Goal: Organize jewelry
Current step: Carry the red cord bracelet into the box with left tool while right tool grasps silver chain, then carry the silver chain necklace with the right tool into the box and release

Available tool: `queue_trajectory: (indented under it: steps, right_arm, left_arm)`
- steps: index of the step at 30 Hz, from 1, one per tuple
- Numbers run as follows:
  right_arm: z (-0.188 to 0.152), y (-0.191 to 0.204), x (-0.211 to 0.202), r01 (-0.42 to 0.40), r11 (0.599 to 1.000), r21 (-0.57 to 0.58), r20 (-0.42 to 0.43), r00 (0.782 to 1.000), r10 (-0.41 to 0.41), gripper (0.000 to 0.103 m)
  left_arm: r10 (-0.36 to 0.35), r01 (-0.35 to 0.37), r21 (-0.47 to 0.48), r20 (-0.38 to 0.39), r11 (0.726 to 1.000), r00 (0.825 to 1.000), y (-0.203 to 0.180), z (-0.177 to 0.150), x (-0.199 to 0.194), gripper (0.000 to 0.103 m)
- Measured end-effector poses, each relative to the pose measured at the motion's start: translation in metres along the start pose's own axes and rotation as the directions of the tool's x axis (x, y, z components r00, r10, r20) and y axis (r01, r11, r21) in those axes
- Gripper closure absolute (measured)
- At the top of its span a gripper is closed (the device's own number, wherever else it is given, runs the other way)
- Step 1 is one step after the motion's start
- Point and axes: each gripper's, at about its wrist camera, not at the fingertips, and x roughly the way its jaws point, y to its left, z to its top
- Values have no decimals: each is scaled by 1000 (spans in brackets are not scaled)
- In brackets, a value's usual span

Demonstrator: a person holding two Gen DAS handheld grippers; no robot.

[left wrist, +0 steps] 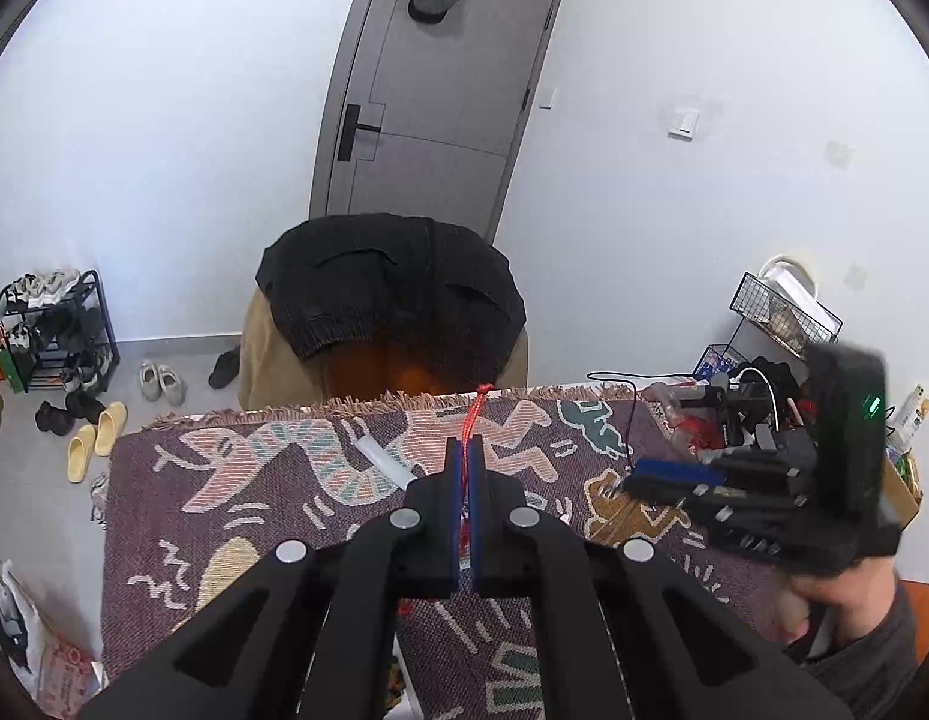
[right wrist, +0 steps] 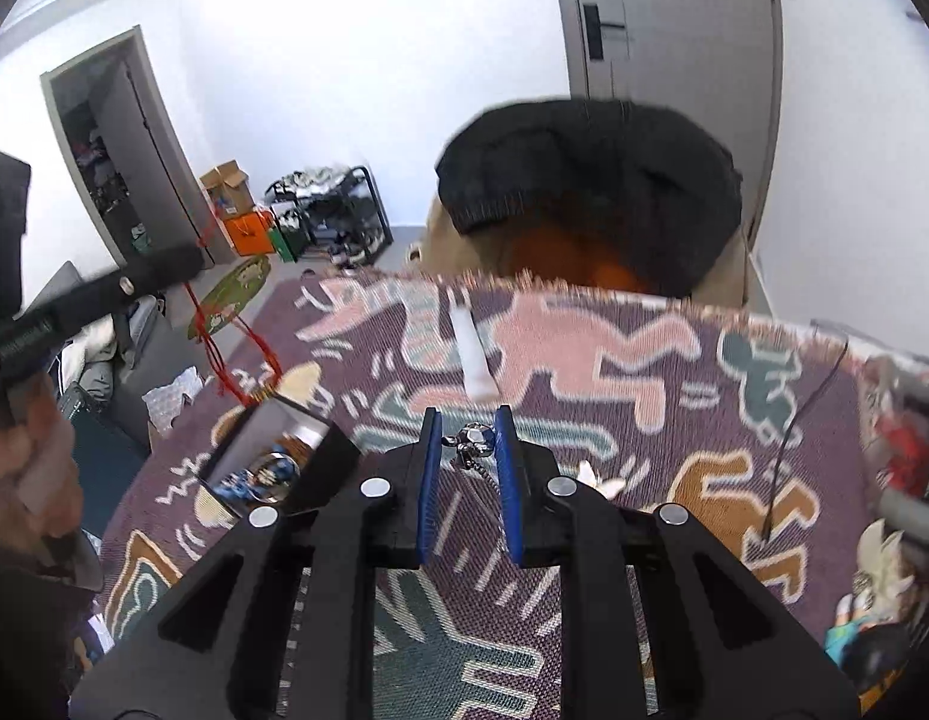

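Note:
My left gripper point(left wrist: 465, 450) is shut on a red cord point(left wrist: 473, 414). In the right wrist view it point(right wrist: 164, 267) is held up at the left, with the red cord point(right wrist: 215, 354) hanging in loops down toward an open black box point(right wrist: 272, 456). My right gripper point(right wrist: 469, 426) is open above the patterned cloth point(right wrist: 584, 360), with a silver pendant point(right wrist: 473, 441) on a chain between its blue pads, touching the right one. In the left wrist view the right gripper point(left wrist: 656, 477) is low over the cloth at the right.
A white tube point(right wrist: 473, 354) lies on the cloth ahead of the right gripper. A chair with a black jacket point(left wrist: 392, 288) stands past the table's far edge. Clutter and a black cable point(left wrist: 629, 414) fill the table's right end. A shoe rack point(left wrist: 56, 330) stands at the left wall.

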Motion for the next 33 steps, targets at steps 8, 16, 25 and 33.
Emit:
queue_trajectory:
  steps: [8, 16, 25, 33]
  right_arm:
    - [35, 31, -42, 8, 998, -69, 80, 997, -3, 85]
    - [68, 67, -71, 11, 992, -129, 144, 990, 7, 86]
    - [106, 110, -93, 22, 979, -202, 192, 981, 17, 101]
    - [45, 74, -10, 26, 992, -121, -24, 999, -29, 99]
  left_arm:
    - [25, -26, -27, -21, 999, 999, 19, -18, -13, 103]
    - [64, -72, -84, -100, 994, 993, 47, -58, 1, 103]
    - [77, -93, -174, -92, 980, 993, 76, -76, -5, 8]
    - [113, -122, -182, -61, 976, 992, 94, -82, -28, 8]
